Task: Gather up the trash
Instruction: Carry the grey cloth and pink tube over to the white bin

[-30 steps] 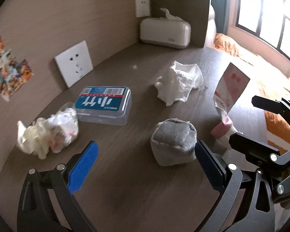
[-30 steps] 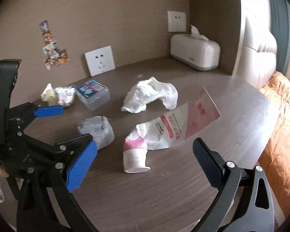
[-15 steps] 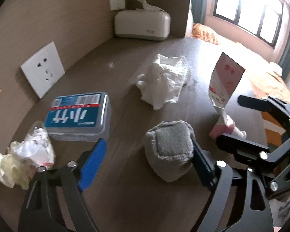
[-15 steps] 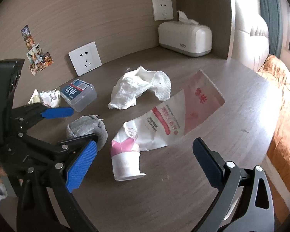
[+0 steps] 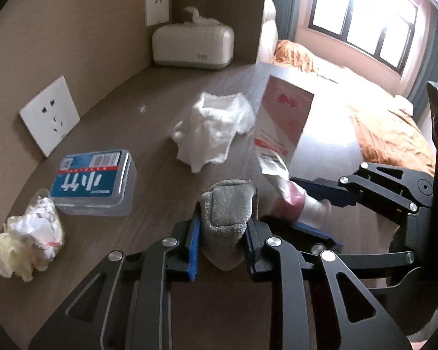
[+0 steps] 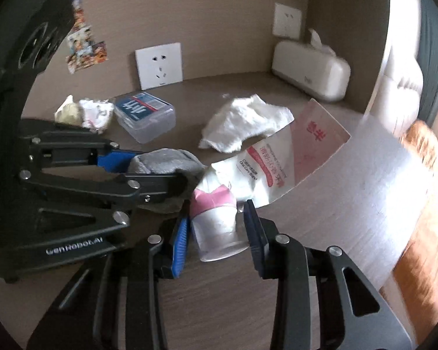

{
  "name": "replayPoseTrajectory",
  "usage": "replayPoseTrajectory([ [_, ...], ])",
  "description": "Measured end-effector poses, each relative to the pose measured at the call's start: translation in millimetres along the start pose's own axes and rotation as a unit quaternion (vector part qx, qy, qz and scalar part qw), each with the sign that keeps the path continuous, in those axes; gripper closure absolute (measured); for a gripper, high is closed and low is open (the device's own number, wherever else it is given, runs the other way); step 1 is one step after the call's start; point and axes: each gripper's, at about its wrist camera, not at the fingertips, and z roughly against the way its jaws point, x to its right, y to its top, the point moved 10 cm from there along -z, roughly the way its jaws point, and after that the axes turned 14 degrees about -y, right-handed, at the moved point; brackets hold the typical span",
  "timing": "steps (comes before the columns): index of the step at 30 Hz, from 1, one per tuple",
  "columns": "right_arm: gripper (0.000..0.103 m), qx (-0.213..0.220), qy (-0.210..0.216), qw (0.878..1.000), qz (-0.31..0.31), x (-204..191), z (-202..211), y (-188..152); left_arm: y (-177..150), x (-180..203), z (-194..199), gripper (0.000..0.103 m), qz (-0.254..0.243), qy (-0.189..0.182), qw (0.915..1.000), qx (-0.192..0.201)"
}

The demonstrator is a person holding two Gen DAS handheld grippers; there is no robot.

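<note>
My left gripper (image 5: 222, 227) is shut on a grey balled sock (image 5: 227, 207) on the wooden desk; it also shows in the right wrist view (image 6: 163, 162). My right gripper (image 6: 216, 227) is shut on the white cap end of a squeezed pink-and-white toothpaste tube (image 6: 265, 160), which also shows in the left wrist view (image 5: 280, 134). A crumpled white tissue (image 5: 213, 128) lies behind both. A crumpled wrapper wad (image 5: 29, 236) lies at the desk's left.
A clear plastic box with a blue label (image 5: 95, 180) sits beside the wrapper wad. A white tissue dispenser (image 5: 194, 46) stands in the back corner. Wall sockets (image 5: 49, 115) are on the wall. A bed with an orange blanket (image 5: 379, 122) lies beyond the desk's right edge.
Both grippers moved forward and closed: the left onto the grey sock, the right onto the toothpaste tube's cap end. Both were open before.
</note>
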Motion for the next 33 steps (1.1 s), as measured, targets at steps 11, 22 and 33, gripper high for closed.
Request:
replayPoseTrajectory([
  [11,0.066,0.073,-0.02,0.997,-0.011,61,75,44,37,39,67,0.08,-0.017,0.045,0.9977,0.049],
  [22,0.066,0.082,-0.055,0.994,-0.052,169,128,22,85,143,35,0.079,-0.07,0.016,0.996,0.054],
  [33,0.066,0.023,-0.068,0.992,-0.103,266,125,-47,89,254,-61,0.079,-0.112,-0.039,0.9929,-0.002],
])
